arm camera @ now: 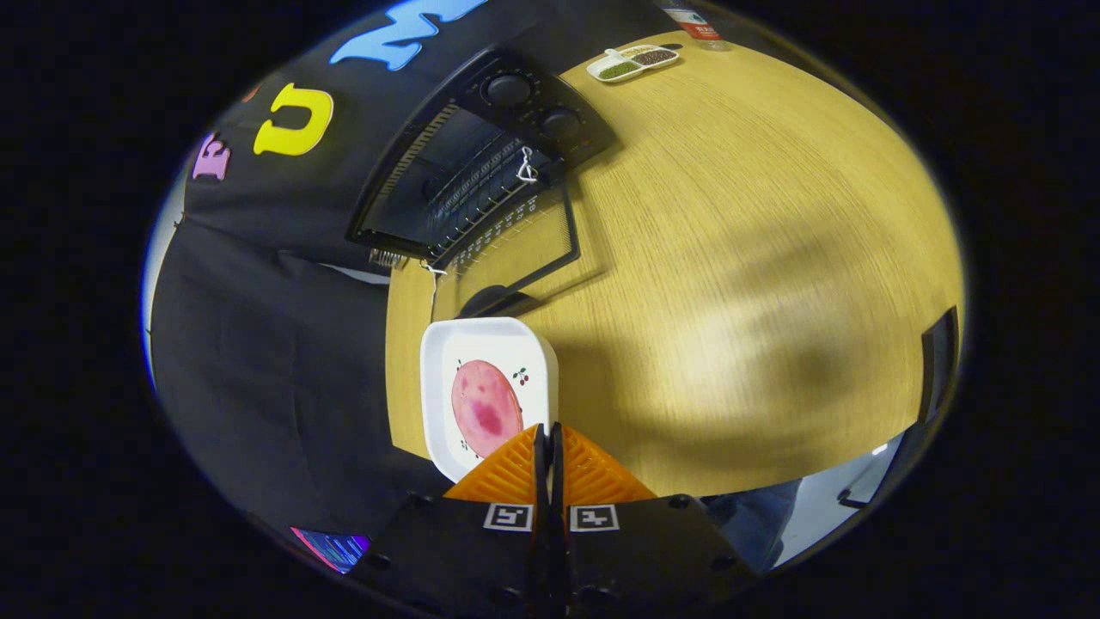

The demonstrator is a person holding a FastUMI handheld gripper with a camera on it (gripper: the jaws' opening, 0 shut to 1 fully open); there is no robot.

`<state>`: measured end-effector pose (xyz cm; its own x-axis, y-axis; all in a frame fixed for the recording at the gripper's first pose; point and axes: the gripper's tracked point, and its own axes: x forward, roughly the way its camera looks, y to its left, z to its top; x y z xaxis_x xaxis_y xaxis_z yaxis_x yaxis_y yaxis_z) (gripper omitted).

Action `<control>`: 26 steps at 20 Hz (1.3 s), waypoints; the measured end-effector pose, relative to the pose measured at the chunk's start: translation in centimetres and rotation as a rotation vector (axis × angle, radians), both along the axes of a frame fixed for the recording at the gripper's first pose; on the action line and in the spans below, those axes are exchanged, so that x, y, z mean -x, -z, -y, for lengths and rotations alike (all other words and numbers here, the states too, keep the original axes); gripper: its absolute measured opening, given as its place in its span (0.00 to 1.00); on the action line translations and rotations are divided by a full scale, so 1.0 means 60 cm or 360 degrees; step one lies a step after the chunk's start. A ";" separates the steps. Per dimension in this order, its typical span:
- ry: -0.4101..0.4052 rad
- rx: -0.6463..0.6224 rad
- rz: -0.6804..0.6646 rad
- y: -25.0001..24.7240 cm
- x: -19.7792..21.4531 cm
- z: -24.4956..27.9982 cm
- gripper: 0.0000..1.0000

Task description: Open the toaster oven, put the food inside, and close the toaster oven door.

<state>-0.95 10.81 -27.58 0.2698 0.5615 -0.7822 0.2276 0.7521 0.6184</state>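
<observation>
My gripper (547, 434) is shut on the near rim of a white square plate (440, 361). A round pink slice of meat (485, 408) lies on the plate. The plate sticks out ahead of the fingers, over the left edge of the wooden table (730, 258). Beyond the plate stands the black toaster oven (404, 185) with its glass door (524, 249) folded down flat onto the table. The wire rack (481, 185) inside is in sight. Two knobs (509, 88) sit on the panel beside the oven's opening.
At the far end of the table lies a small white divided dish (632, 62) of beans, with a bottle (700, 26) behind it. Black cloth hangs to the left of the table. A dark object (938, 365) sits at the table's right edge.
</observation>
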 end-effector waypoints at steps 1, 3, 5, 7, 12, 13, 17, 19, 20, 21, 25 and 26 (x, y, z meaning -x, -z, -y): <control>0.0041 0.0000 0.0017 -0.004 -0.001 -0.015 0.02; 0.0125 -0.0002 0.0051 -0.013 -0.004 -0.041 0.02; 0.0224 -0.0017 0.0083 -0.020 -0.012 -0.063 0.02; 0.0320 -0.0042 0.0083 -0.022 -0.021 -0.084 0.02; 0.0541 -0.0072 0.0090 -0.020 -0.061 -0.112 0.02; 0.0575 -0.0078 0.0099 -0.018 -0.074 -0.117 0.02; 0.0736 -0.0148 0.0103 -0.017 -0.128 -0.146 0.02; 0.0808 -0.0208 0.0065 -0.014 -0.152 -0.168 0.02; 0.0831 -0.0204 0.0067 -0.009 -0.163 -0.176 0.02; 0.0849 -0.0199 0.0068 -0.004 -0.175 -0.184 0.02; 0.0950 -0.0181 0.0028 0.019 -0.211 -0.203 0.02; 0.0977 -0.0178 0.0010 0.025 -0.217 -0.203 0.02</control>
<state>12.09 23.00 -29.07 0.5737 0.3810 -0.7251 0.5942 0.4157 0.6885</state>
